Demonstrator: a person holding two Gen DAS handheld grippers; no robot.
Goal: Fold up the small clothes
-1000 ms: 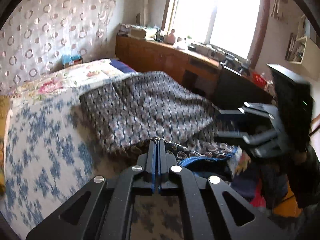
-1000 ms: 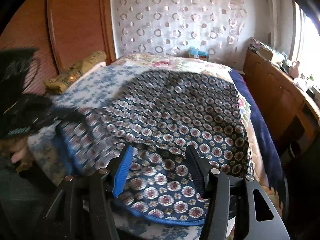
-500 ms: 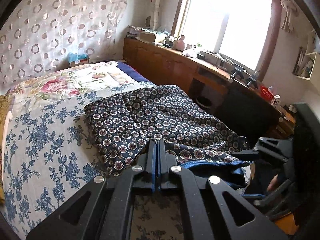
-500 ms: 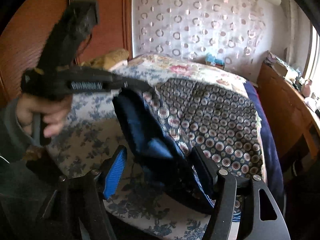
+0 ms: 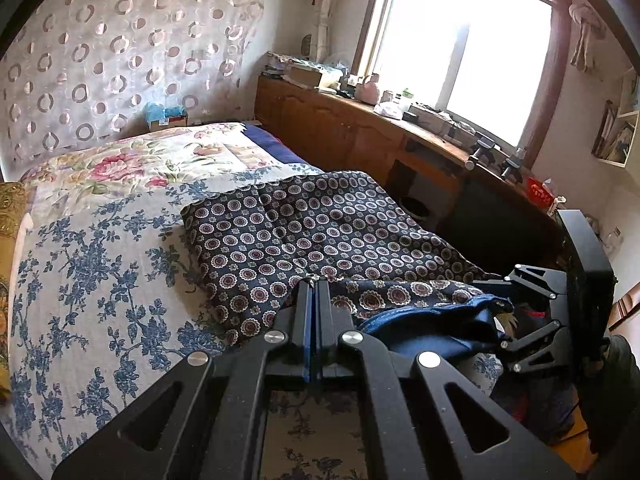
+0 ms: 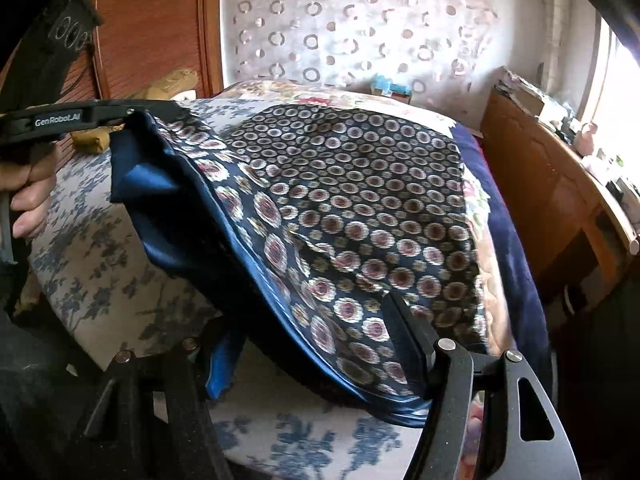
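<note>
Fabric fills the foreground of both wrist views: a dark navy garment (image 6: 352,216) printed with ringed medallions and lined in plain blue. In the right wrist view its folded near edge drapes between the fingers of the right gripper (image 6: 316,344), which stand well apart; the cloth lies over the left finger and against the right one (image 6: 404,332), but whether the pads actually press it cannot be told. In the left wrist view the left gripper (image 5: 313,280) has its jaws fully closed, pinching a raised corner of the garment (image 5: 312,232) at the tips, with the blue lining bunched just to its right. Beyond that pinched corner the rest of the garment lies spread flat on the bed (image 5: 92,280), over a white cover with blue flowers, reaching toward the bed's window side.

White lettering on the left gripper's arm (image 6: 58,120), seen from the right wrist, reads "GenRobot.AI"; a hand (image 6: 28,188) grips the handle below it.

Compared with a second ago, the corner held by the left gripper has been lifted off the bed and carried across, exposing the lining, and the right gripper has spread wider and come down at the near edge.

Farther off, a wooden counter (image 5: 360,128) runs under the bright window (image 5: 460,48).
</note>
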